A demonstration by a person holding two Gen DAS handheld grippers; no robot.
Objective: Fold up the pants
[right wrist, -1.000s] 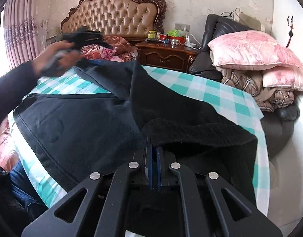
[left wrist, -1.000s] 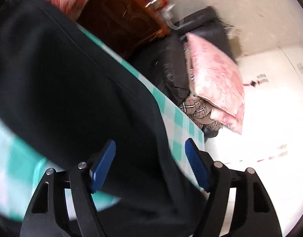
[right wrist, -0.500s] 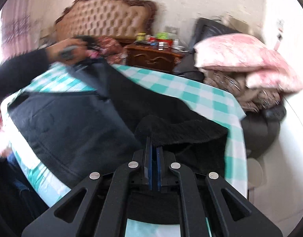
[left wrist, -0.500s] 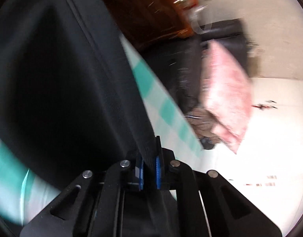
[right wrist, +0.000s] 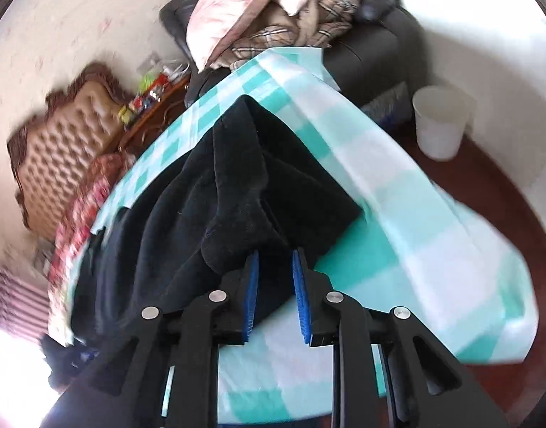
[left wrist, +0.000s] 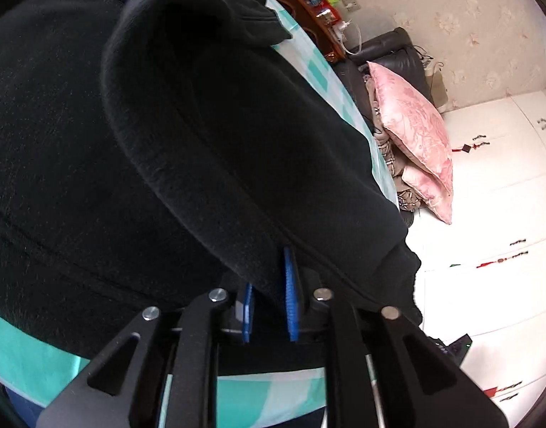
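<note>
The black fleece pants (left wrist: pixel 137 132) lie on a table with a teal-and-white checked cloth (left wrist: pixel 273 396). My left gripper (left wrist: pixel 269 289) is shut on a thick folded edge of the pants, which bulges over its blue pads. In the right wrist view the pants (right wrist: pixel 216 196) lie bunched along the cloth (right wrist: pixel 415 221). My right gripper (right wrist: pixel 274 271) has its blue pads a narrow gap apart, with a fold of the pants between them at the tips.
A black armchair (left wrist: pixel 387 53) with pink pillows (left wrist: pixel 412 135) and plaid blankets stands past the table's far edge. A white bin (right wrist: pixel 440 121) stands on the dark floor. A tufted headboard (right wrist: pixel 59 132) and a cluttered wooden nightstand (right wrist: pixel 155 96) are behind.
My left gripper shut on the pants' edge and carried it over the rest of the garment. My right gripper swung round, tilted, and its pads parted slightly.
</note>
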